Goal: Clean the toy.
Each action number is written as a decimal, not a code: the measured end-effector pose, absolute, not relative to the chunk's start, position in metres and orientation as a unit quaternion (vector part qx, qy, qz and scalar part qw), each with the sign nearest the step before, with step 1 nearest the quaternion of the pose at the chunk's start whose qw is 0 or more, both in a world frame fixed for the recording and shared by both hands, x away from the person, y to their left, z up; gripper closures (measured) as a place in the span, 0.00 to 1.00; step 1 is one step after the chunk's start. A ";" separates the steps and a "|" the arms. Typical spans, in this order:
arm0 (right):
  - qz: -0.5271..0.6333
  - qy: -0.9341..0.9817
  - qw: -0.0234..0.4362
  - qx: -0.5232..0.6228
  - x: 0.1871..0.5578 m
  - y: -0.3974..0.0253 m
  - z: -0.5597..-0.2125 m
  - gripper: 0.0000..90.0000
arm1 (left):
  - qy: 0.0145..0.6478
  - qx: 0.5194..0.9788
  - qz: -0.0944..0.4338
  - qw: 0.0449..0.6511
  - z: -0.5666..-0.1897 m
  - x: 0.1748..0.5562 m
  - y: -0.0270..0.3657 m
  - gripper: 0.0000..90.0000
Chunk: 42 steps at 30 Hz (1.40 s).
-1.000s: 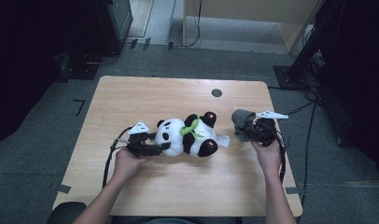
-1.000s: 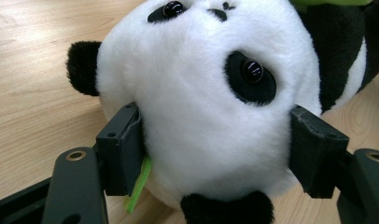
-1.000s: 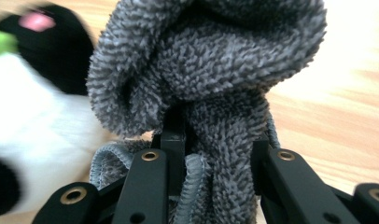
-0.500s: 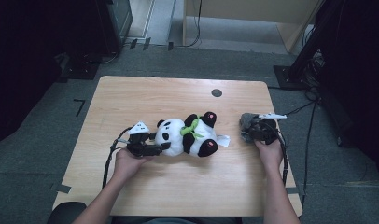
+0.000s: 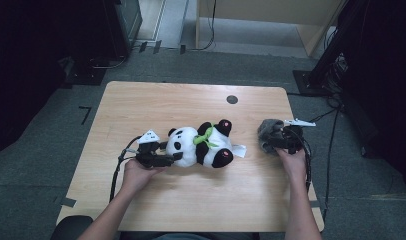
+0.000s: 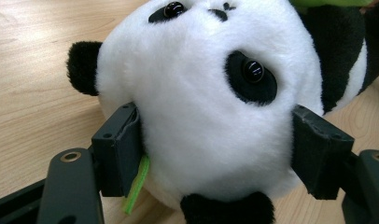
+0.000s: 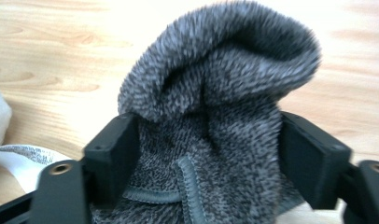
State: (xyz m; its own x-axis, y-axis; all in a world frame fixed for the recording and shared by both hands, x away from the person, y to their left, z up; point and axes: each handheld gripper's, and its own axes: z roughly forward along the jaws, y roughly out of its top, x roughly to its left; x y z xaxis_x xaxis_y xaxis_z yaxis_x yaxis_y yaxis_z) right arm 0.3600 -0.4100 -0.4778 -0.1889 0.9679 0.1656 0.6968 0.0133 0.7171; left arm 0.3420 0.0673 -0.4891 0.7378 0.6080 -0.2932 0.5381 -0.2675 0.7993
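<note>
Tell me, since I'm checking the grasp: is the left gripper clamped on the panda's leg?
No, the left gripper has its jaws on either side of the plush panda's head.

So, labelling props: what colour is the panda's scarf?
Green; the scarf on the panda shows best in the high view.

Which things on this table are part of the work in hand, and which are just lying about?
In hand:
- panda plush, head clamped in the left gripper
- grey fuzzy cloth, held by the right gripper

Lying about:
- dark round spot on the table
- floor cables
</note>
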 end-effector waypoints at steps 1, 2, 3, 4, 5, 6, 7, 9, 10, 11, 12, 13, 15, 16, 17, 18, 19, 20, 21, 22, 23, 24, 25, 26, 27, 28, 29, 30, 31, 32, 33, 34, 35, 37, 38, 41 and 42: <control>0.353 0.685 0.199 0.605 0.356 -0.410 -0.472 0.26 | 0.360 0.795 0.036 0.486 -0.489 0.342 0.067 0.30; 0.355 0.685 0.198 0.605 0.355 -0.409 -0.471 0.26 | 0.360 0.796 0.035 0.486 -0.489 0.342 0.067 0.30; 0.355 0.685 0.198 0.605 0.355 -0.409 -0.471 0.26 | 0.360 0.796 0.035 0.486 -0.489 0.342 0.067 0.29; 0.358 0.686 0.195 0.603 0.351 -0.408 -0.466 0.26 | 0.360 0.796 0.035 0.485 -0.489 0.342 0.067 0.29; 0.359 0.686 0.193 0.603 0.349 -0.407 -0.464 0.26 | 0.360 0.796 0.035 0.485 -0.489 0.342 0.067 0.29; 0.362 0.687 0.192 0.601 0.347 -0.406 -0.462 0.26 | 0.360 0.796 0.035 0.485 -0.489 0.342 0.067 0.29; 0.362 0.687 0.192 0.601 0.347 -0.406 -0.462 0.26 | 0.360 0.796 0.035 0.485 -0.489 0.342 0.067 0.29; 0.369 0.688 0.185 0.597 0.340 -0.401 -0.456 0.26 | 0.359 0.797 0.034 0.484 -0.488 0.342 0.067 0.29; 0.369 0.688 0.185 0.597 0.340 -0.401 -0.456 0.26 | 0.359 0.797 0.034 0.484 -0.488 0.342 0.067 0.29; 0.370 0.692 0.184 0.592 0.337 -0.397 -0.454 0.26 | 0.359 0.798 0.033 0.483 -0.488 0.342 0.067 0.29; 0.369 0.694 0.185 0.589 0.335 -0.395 -0.452 0.26 | 0.359 0.798 0.033 0.483 -0.488 0.342 0.068 0.29; 0.370 0.696 0.184 0.587 0.333 -0.393 -0.451 0.26 | 0.358 0.798 0.032 0.483 -0.488 0.342 0.068 0.29; 0.374 0.699 0.181 0.582 0.330 -0.389 -0.448 0.28 | 0.358 0.798 0.031 0.484 -0.488 0.342 0.068 0.28; 0.373 0.701 0.184 0.580 0.328 -0.387 -0.446 0.28 | 0.358 0.798 0.031 0.483 -0.488 0.342 0.068 0.28; 0.373 0.702 0.182 0.578 0.327 -0.385 -0.445 0.28 | 0.358 0.798 0.031 0.484 -0.488 0.342 0.068 0.28; 0.377 0.704 0.178 0.575 0.326 -0.383 -0.444 0.28 | 0.358 0.798 0.031 0.484 -0.488 0.342 0.068 0.28; 0.379 0.705 0.176 0.573 0.325 -0.381 -0.443 0.28 | 0.357 0.798 0.029 0.484 -0.488 0.343 0.068 0.28; 0.381 0.706 0.172 0.571 0.324 -0.379 -0.442 0.28 | 0.357 0.798 0.029 0.484 -0.488 0.343 0.068 0.28; 0.382 0.709 0.171 0.567 0.323 -0.377 -0.441 0.28 | 0.357 0.798 0.029 0.484 -0.488 0.343 0.068 0.28; 0.384 0.711 0.168 0.564 0.322 -0.374 -0.441 0.28 | 0.357 0.799 0.029 0.483 -0.488 0.343 0.068 0.27; 0.386 0.714 0.168 0.559 0.321 -0.372 -0.440 0.28 | 0.357 0.799 0.030 0.483 -0.488 0.342 0.068 0.27; 0.386 0.717 0.167 0.556 0.319 -0.369 -0.439 0.28 | 0.357 0.799 0.030 0.483 -0.488 0.342 0.068 0.27; 0.388 0.719 0.162 0.554 0.318 -0.367 -0.438 0.28 | 0.357 0.799 0.030 0.483 -0.488 0.342 0.068 0.27; 0.388 0.719 0.162 0.554 0.318 -0.367 -0.438 0.28 | 0.357 0.799 0.030 0.483 -0.488 0.342 0.068 0.27; 0.391 0.720 0.160 0.550 0.317 -0.364 -0.438 0.28 | 0.357 0.799 0.030 0.483 -0.488 0.342 0.068 0.27; 0.392 0.722 0.154 0.548 0.315 -0.362 -0.436 0.28 | 0.357 0.799 0.030 0.483 -0.488 0.342 0.068 0.27; 0.396 0.730 0.152 0.537 0.311 -0.355 -0.433 0.27 | 0.357 0.799 0.030 0.483 -0.488 0.342 0.068 0.27; 0.397 0.731 0.152 0.534 0.309 -0.352 -0.432 0.27 | 0.357 0.799 0.030 0.483 -0.488 0.342 0.068 0.27; 0.399 0.733 0.147 0.531 0.307 -0.349 -0.430 0.27 | 0.357 0.799 0.030 0.483 -0.488 0.342 0.068 0.27; 0.402 0.736 0.145 0.525 0.305 -0.346 -0.429 0.27 | 0.357 0.799 0.031 0.482 -0.488 0.342 0.068 0.27; 0.402 0.736 0.145 0.525 0.305 -0.346 -0.429 0.27 | 0.357 0.799 0.031 0.482 -0.488 0.342 0.068 0.27; 0.405 0.738 0.144 0.520 0.303 -0.343 -0.428 0.27 | 0.357 0.800 0.032 0.481 -0.487 0.342 0.067 0.27; 0.410 0.743 0.139 0.511 0.300 -0.337 -0.425 0.27 | 0.357 0.801 0.034 0.480 -0.487 0.342 0.067 0.27; 0.415 0.744 0.135 0.506 0.299 -0.333 -0.424 0.27 | 0.357 0.801 0.035 0.479 -0.487 0.342 0.067 0.27; 0.420 0.747 0.132 0.499 0.298 -0.330 -0.423 0.27 | 0.358 0.801 0.034 0.479 -0.486 0.342 0.067 0.27; 0.435 0.754 0.119 0.478 0.294 -0.314 -0.417 0.27 | 0.358 0.801 0.035 0.478 -0.486 0.342 0.066 0.27; 0.435 0.757 0.119 0.472 0.294 -0.311 -0.417 0.27 | 0.358 0.801 0.035 0.478 -0.486 0.342 0.066 0.28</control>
